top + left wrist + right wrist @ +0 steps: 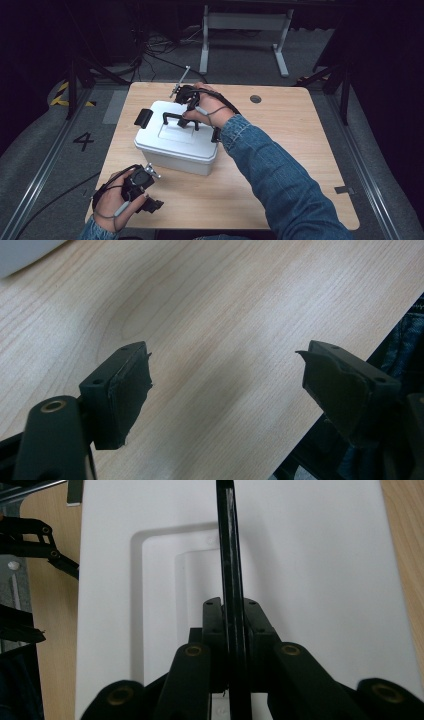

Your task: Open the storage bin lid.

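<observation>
A white plastic box point(175, 145) with a lid sits left of centre on the wooden table point(290, 150). A black carry handle point(172, 116) stands up from the lid, and a black latch point(143, 118) sticks out at the box's left end. My right gripper point(190, 117) reaches over the lid from behind and is shut on that handle. In the right gripper view the thin handle bar point(227, 540) runs straight up between the closed jaws of my right gripper point(232, 605), over the white lid point(310, 570). My left gripper point(152, 205) rests near the table's front left corner, open and holding nothing, above bare wood point(225, 300).
A small round hole point(255, 99) marks the table's back right area. Beyond the table stands a white metal frame point(245, 30) among floor cables. The table's front edge and blue denim point(407, 340) lie just right of the left gripper's jaws.
</observation>
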Demonstrator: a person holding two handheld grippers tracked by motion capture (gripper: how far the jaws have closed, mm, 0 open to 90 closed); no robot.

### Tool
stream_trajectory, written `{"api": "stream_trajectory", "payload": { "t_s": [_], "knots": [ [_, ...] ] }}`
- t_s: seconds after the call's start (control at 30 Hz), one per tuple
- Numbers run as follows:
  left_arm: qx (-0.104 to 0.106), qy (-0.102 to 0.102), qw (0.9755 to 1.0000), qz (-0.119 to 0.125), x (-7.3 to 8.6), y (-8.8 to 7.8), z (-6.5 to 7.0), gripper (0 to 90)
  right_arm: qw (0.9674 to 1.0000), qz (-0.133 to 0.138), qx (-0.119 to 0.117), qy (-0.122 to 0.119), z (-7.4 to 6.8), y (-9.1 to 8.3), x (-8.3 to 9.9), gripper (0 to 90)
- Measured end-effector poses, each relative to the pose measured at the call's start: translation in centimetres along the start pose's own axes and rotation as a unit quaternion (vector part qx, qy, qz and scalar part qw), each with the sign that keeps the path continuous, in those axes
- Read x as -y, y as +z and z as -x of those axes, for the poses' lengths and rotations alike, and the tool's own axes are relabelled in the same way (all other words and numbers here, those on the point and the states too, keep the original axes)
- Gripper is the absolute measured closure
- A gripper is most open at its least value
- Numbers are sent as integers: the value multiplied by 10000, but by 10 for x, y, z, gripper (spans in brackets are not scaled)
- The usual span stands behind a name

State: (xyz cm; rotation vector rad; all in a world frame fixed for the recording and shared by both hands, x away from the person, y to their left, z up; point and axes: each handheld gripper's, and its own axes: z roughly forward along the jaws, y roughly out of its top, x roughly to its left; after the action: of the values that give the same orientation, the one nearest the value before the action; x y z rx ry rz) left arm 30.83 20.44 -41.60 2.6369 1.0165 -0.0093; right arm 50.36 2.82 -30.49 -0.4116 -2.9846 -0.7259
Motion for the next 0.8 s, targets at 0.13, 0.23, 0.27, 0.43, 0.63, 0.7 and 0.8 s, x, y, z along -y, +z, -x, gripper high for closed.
{"api": "stream_trajectory", "payload": {
  "t_s": [0.13,0.23,0.27,0.43,0.63,0.7,0.8],
  "knots": [
    [-17,0,10000,-11,0,0,0,203,10000,-16,36,-33,-1,0,-1,840],
    [-3,-6,10000,-31,0,0,1,203,9999,-10,70,-83,-2,-1,-1,841],
    [-2,-18,10000,-31,0,0,1,203,9999,-2,65,-90,-3,-1,-1,842],
    [17,-15,10000,-55,1,1,1,203,9998,182,30,-120,-4,-7,-5,844],
    [0,23,10000,-76,0,1,1,204,9993,344,63,-157,-7,-18,-9,844],
    [0,23,10000,-70,0,1,1,203,9991,404,42,-136,-8,-21,-10,844],
    [-2,42,10000,-73,0,2,1,203,9982,571,26,-202,-10,-30,-12,843]
  ]
}}
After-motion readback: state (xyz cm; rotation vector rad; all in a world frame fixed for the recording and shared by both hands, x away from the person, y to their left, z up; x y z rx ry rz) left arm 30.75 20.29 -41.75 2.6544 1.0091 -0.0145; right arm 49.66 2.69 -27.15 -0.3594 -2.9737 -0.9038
